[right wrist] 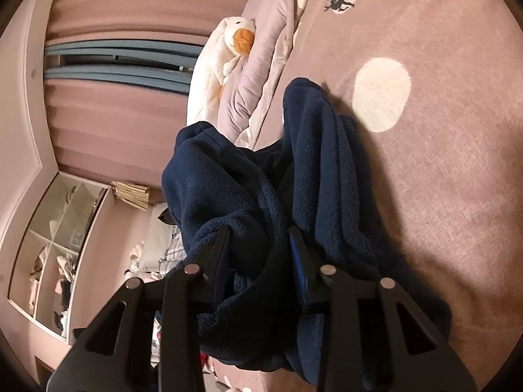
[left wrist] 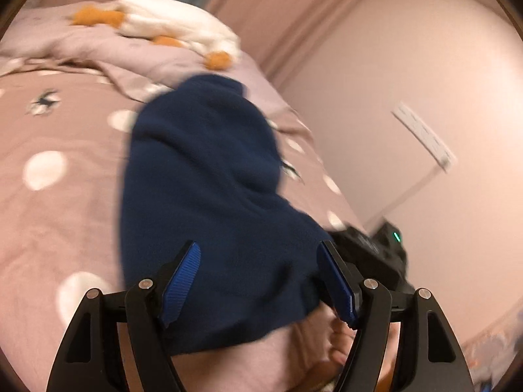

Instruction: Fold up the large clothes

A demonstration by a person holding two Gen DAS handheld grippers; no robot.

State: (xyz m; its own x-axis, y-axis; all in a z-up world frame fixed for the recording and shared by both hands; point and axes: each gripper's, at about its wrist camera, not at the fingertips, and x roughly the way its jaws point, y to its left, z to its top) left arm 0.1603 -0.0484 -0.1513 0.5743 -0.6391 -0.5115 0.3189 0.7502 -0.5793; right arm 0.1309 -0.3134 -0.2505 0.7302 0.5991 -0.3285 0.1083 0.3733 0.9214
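Pink bedding dotted with white spots and reindeer serves as our folding surface, where a navy fleece garment lies bunched and partly lifted. Our right gripper has its jaws drawn in on a thick gather of that fleece, cloth bulging out on both sides of the fingers and trailing onto the bed beyond the tips. Our left gripper stands with jaws well apart; the garment lies beyond and beneath them, no pad pressing on it as far as the blurred left view shows. Farther past the fingertips rest a rumpled duvet and a white plush duck; a cubby shelf lines the wall off to one side. We judge the step to be taking hold for a fold. Done well, it asks the free jaws to pinch a single edge or corner, not a wad, then both hands to draw the fleece flat before turning it over.
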